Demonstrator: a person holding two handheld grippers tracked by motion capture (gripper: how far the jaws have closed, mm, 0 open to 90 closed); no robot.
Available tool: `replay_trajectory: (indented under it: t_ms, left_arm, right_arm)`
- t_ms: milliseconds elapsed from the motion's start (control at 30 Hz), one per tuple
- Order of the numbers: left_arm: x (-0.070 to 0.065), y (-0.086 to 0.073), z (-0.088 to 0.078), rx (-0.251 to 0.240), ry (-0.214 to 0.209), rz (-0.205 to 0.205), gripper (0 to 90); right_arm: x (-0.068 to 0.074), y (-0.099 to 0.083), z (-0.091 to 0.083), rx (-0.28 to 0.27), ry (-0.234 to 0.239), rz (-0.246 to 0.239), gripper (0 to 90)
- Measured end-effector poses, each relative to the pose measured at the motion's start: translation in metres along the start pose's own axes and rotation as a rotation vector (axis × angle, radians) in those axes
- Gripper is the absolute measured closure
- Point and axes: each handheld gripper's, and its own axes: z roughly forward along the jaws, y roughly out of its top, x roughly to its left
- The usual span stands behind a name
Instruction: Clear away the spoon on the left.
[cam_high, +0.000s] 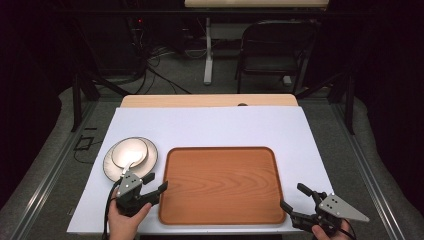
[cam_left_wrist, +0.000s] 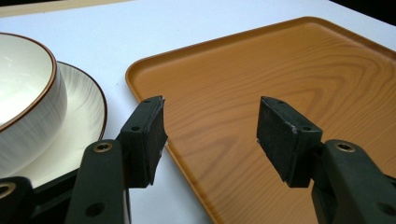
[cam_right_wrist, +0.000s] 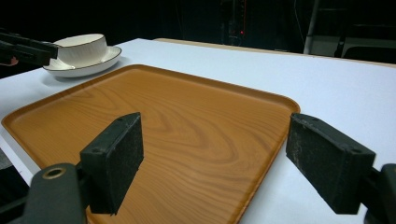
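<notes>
A wooden tray lies in the middle of the white table cover, bare inside. To its left a white bowl with a brown rim sits on a white plate. My left gripper hovers at the tray's near left corner, just in front of the plate, jaws open and nothing between them. In the left gripper view the gripper spans the tray's edge, with the bowl at far left. My right gripper stands open at the tray's near right corner. Its own view shows the gripper over the tray, holding nothing.
The white cover spans the table, whose wooden back edge shows behind. A black folding chair and a table leg stand beyond on the floor. The bowl and plate appear far off in the right gripper view.
</notes>
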Motion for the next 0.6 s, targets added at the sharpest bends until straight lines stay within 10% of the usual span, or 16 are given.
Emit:
replay_trajectory:
  t_ms: [600]
  left_arm:
    - [0.0002,0.0045,-0.0002,0.068,0.021,-0.06,42.6]
  right_arm:
    - [-0.002,-0.0001,-0.0001,0.004,-0.003,0.009,18.5]
